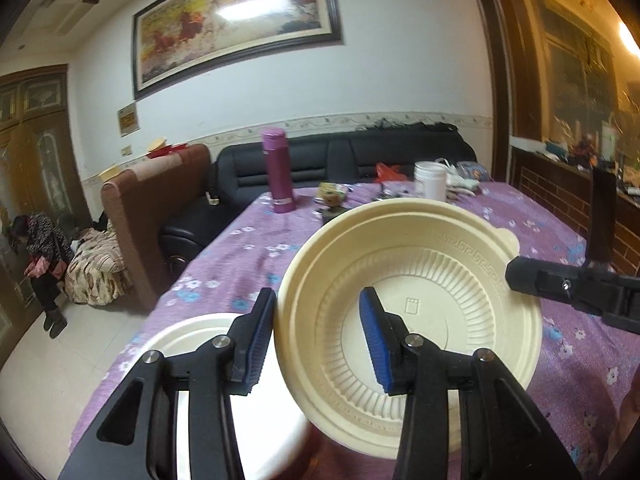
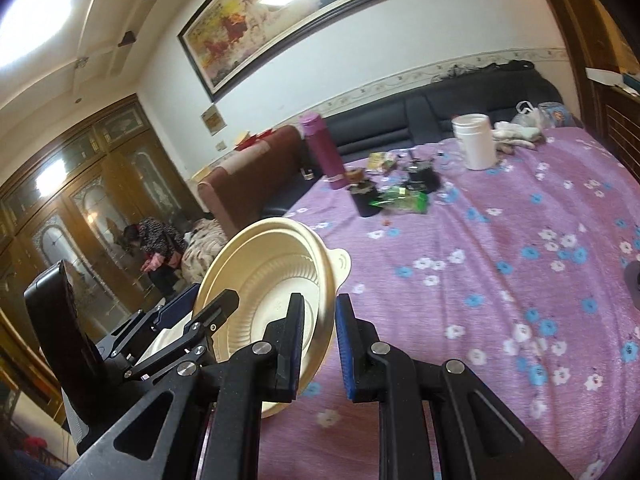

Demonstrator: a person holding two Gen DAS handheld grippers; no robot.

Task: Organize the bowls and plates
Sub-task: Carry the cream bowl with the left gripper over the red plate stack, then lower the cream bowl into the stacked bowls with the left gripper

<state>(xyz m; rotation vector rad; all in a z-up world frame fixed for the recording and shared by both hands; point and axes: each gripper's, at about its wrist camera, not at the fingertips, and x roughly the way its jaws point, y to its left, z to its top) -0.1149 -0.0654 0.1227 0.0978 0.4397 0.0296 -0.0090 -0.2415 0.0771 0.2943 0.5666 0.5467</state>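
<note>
A cream plastic bowl [image 1: 432, 280] with ribbed walls and a small tab handle is tilted up on edge over the purple floral tablecloth [image 1: 248, 256]. My left gripper [image 1: 318, 344] is open, its jaws straddling the bowl's left rim. My right gripper [image 2: 320, 344] holds the bowl's opposite rim [image 2: 320, 280] between its pads, jaws nearly shut; it also shows in the left wrist view [image 1: 560, 288]. A white plate [image 1: 208, 360] lies on the table under my left gripper.
At the table's far end stand a magenta thermos [image 1: 280, 172], a white jar [image 1: 430, 180], snack packets [image 2: 400, 200] and small clutter. A black sofa [image 1: 360, 160] and brown chair [image 1: 160, 208] stand beyond. A person [image 1: 40, 248] sits at left.
</note>
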